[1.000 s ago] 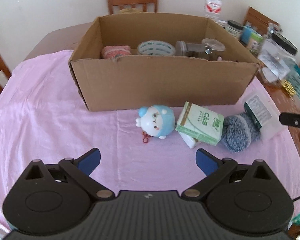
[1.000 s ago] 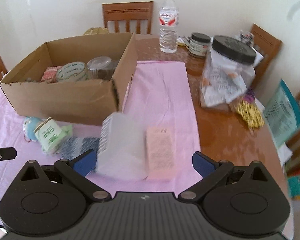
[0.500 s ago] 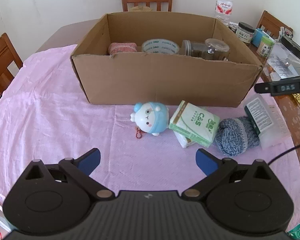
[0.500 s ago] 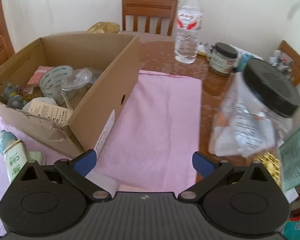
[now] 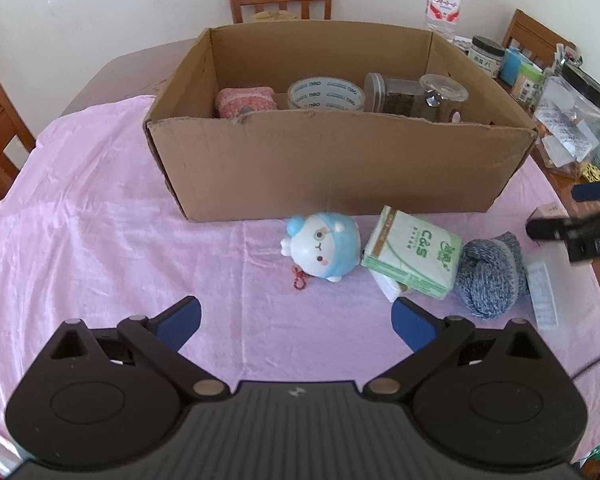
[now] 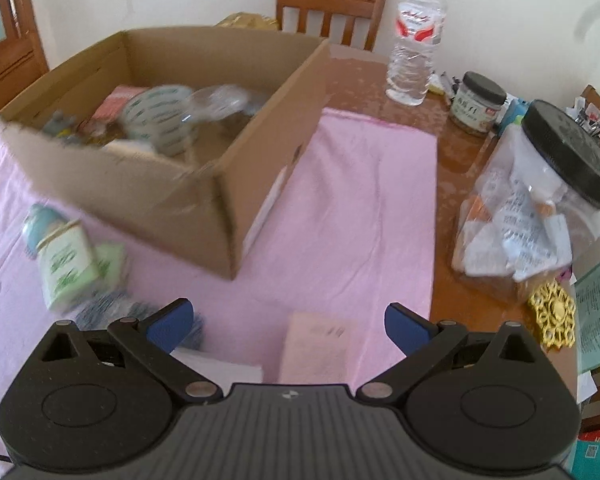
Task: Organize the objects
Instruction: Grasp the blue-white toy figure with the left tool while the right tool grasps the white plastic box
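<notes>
A pink cloth (image 5: 100,216) covers the counter; both left tongs (image 5: 296,316) and right tongs (image 6: 286,320) are spread, empty, near the cardboard box (image 5: 340,168).

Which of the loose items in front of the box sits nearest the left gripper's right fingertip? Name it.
The green C&S tissue pack. Its lower corner lies just above that blue fingertip, while the blue-and-white toy sits further left and the grey yarn ball further right.

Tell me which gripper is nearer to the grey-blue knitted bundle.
Right. The right gripper hangs just past the knitted bundle, at its far right side. The left gripper sits back toward the table's near edge, open, with the bundle ahead and to its right.
</notes>
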Demonstrator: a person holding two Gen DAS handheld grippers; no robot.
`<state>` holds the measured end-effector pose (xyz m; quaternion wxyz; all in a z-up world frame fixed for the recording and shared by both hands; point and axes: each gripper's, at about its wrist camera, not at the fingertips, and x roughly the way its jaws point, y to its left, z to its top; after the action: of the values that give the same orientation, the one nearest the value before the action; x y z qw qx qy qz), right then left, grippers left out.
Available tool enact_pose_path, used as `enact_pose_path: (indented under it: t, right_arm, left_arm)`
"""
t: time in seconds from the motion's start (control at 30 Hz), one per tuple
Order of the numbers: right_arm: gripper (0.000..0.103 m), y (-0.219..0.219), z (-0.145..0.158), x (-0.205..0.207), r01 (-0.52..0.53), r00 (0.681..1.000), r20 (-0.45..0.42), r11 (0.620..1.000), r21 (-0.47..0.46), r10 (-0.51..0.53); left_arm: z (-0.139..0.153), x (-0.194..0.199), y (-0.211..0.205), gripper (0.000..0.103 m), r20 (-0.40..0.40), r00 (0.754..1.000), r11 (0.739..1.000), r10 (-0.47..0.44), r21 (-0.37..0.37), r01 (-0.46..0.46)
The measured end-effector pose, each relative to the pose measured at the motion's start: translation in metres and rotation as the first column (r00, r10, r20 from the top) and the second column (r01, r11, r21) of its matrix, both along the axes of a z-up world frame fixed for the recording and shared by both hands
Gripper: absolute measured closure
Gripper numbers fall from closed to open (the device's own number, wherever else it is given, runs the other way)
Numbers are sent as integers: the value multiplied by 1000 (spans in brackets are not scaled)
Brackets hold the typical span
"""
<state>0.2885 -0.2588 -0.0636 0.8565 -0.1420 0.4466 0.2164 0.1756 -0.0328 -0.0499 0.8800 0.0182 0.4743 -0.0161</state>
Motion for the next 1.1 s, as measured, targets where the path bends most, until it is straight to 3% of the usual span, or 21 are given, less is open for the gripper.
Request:
enact_pose_path:
  t: [0.27,0.47,0.57,0.9,1.1]
  right_arm:
    - [0,16,2,-47,-15,1000,18,997,-78,17]
    - [0,18,10,-74,71,997,17,997,-43,-70]
    - [0,22,4,-87,130,991,29,989,-76,-128]
    - [0,27,7,-87,373,928,-1,927,22,-373]
    - [0,37,-4,-83,455,890,9,889,-51,-456]
  left_arm:
    - [-1,8,9,2,-2,996,995,-94,18,94]
    - [-4,14,15,2,-5,985,985,-172,24,172]
    - [-5,18,16,2,-6,979,979,-204,20,204]
    - [-5,30,13,2,3,945,945,-327,10,327]
    - [-10,34,13,2,0,926,926,-377,24,377]
